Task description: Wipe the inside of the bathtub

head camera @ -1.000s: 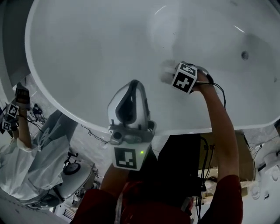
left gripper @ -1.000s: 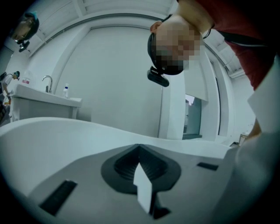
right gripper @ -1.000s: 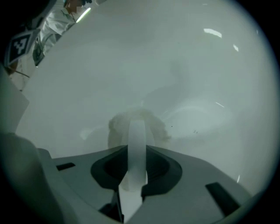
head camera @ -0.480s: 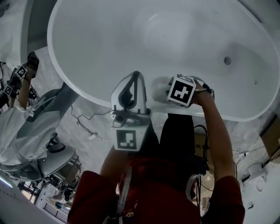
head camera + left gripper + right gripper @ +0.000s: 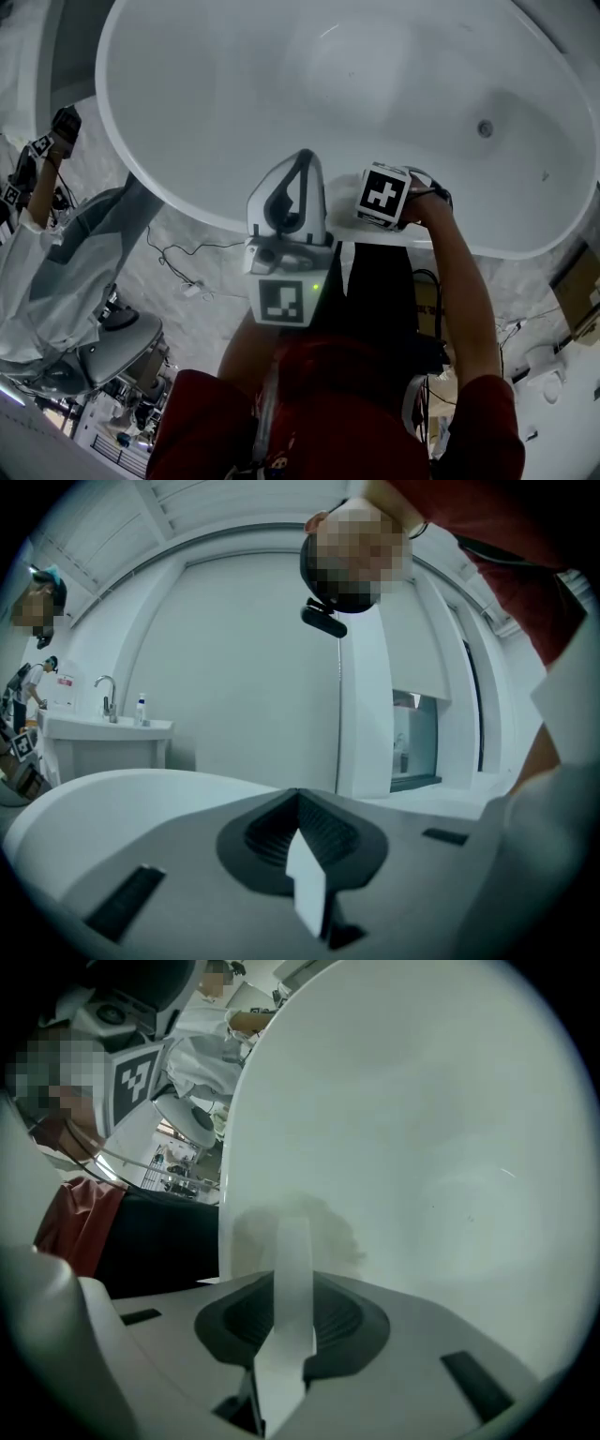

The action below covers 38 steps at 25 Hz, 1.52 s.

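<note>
The white oval bathtub [image 5: 216, 84] fills the top of the head view, its drain [image 5: 485, 128] at the far right. My right gripper [image 5: 292, 1230] is at the tub's near rim, its marker cube [image 5: 382, 197] facing the head camera. Its jaws are shut on a pale grey-white cloth [image 5: 323, 1232], which bunches at their tip against the tub's white wall [image 5: 422, 1138]. My left gripper [image 5: 302, 157] is held above the near rim to the left of the right one. Its jaws are shut with nothing in them, and in the left gripper view the left gripper [image 5: 300, 819] aims at a room wall.
Another person in a white coat [image 5: 37, 244] stands on the floor at the left, holding grippers. Cables [image 5: 178, 255] and equipment [image 5: 112, 347] lie on the floor by the tub. A cardboard box [image 5: 581, 291] sits at the right. A washbasin with a tap [image 5: 105, 726] stands by the wall.
My right gripper and the cloth have come back from the tub's inner wall to its near rim. The left gripper has stayed about where it was, and the tub sits higher in view.
</note>
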Tool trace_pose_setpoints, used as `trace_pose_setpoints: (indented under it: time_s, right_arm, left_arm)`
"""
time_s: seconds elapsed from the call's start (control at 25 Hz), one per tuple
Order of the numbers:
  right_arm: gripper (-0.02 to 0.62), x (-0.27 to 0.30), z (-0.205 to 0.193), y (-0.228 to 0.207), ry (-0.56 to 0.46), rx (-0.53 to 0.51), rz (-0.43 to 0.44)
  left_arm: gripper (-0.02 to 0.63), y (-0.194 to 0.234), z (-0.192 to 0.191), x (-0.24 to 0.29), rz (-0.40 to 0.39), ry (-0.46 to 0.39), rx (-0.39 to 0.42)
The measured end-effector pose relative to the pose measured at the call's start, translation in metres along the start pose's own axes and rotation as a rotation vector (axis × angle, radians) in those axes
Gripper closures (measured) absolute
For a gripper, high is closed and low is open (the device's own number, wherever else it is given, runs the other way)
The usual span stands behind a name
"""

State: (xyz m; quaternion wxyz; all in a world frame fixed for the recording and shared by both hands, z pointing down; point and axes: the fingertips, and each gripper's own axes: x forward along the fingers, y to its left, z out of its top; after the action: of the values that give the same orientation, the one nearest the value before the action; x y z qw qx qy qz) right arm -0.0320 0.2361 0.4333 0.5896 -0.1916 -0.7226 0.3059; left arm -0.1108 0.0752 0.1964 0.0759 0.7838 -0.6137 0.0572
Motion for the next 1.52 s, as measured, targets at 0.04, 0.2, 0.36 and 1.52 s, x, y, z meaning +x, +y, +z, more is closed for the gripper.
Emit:
trace_pose_setpoints:
  time_s: [0.04, 0.2, 0.36, 1.52]
  right_arm:
    - [0.503, 0.003, -0.001, -0.003, 0.010, 0.002, -0.001]
    - [0.503, 0.021, -0.005, -0.021, 0.037, 0.010, -0.020]
    - [0.503, 0.037, -0.012, -0.040, 0.036, 0.045, -0.024]
    - [0.505, 0.161, -0.051, -0.196, 0.092, 0.168, -0.200]
  left_arm:
    - [0.592, 0.000, -0.002, 0.003, -0.002, 0.001, -0.002]
    - [0.592, 0.003, -0.020, 0.008, -0.011, 0.013, -0.012]
    - [0.592, 0.003, -0.033, 0.014, -0.020, 0.026, -0.026]
    - [0.592, -0.004, -0.154, 0.034, -0.096, 0.077, -0.104]
